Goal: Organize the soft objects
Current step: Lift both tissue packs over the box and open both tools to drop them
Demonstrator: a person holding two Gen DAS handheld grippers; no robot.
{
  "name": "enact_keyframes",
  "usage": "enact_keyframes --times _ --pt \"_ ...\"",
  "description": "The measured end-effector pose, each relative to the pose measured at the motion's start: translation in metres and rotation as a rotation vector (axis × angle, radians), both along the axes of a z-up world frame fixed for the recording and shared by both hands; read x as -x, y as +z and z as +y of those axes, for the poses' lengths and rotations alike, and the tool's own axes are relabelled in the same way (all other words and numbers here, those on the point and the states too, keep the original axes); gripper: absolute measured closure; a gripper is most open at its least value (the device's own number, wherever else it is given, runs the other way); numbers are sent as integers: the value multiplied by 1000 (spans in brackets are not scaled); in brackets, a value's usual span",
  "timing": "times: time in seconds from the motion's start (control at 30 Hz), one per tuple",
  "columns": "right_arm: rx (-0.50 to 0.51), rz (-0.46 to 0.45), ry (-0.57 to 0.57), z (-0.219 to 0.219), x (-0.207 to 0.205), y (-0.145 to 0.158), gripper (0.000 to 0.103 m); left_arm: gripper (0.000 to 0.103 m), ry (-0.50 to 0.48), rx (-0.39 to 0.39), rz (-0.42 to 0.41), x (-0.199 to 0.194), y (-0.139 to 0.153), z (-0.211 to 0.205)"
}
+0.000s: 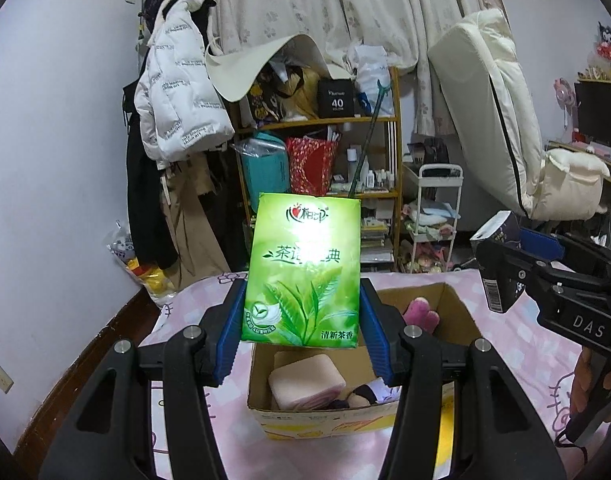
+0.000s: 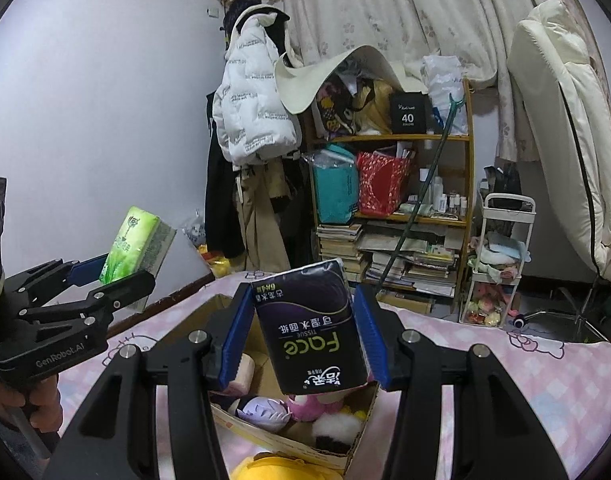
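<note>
Left claw (image 1: 301,320) is clamping a green tissue pack (image 1: 303,272) upright between its blue pads, holding it in the air above the open cardboard box (image 1: 329,416) on the pink bed sheet (image 1: 517,344). Right claw (image 2: 305,340) is gripping a black tissue pack (image 2: 311,328), print upside down, over the same box, where a pink sponge (image 1: 305,380) and plush toys (image 2: 305,412) are lying.

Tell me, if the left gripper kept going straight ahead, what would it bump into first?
Probably the wooden shelf across the room; the left gripper, holding the green tissue pack, points above the cardboard box. Depth is unclear.
</note>
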State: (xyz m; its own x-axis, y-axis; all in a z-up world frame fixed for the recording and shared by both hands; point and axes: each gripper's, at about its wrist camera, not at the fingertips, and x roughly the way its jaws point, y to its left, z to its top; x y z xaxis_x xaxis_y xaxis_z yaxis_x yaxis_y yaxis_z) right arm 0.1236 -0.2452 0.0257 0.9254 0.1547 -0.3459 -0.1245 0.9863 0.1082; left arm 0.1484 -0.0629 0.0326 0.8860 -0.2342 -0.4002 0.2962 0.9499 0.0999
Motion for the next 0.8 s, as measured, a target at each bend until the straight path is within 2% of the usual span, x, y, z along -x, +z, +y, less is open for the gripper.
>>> enact_keyframes --times 0.27,0.6,0.8 --pt "6 44 11 1 -12 -18 49 50 -3 -5 47 -12 -18 -2" --pt "-14 114 12 -4 -22 -38 49 50 -3 -5 151 -37 -48 0" --pt "-17 141 19 -3 -25 -45 48 50 -5 -22 174 -38 -58 -4"
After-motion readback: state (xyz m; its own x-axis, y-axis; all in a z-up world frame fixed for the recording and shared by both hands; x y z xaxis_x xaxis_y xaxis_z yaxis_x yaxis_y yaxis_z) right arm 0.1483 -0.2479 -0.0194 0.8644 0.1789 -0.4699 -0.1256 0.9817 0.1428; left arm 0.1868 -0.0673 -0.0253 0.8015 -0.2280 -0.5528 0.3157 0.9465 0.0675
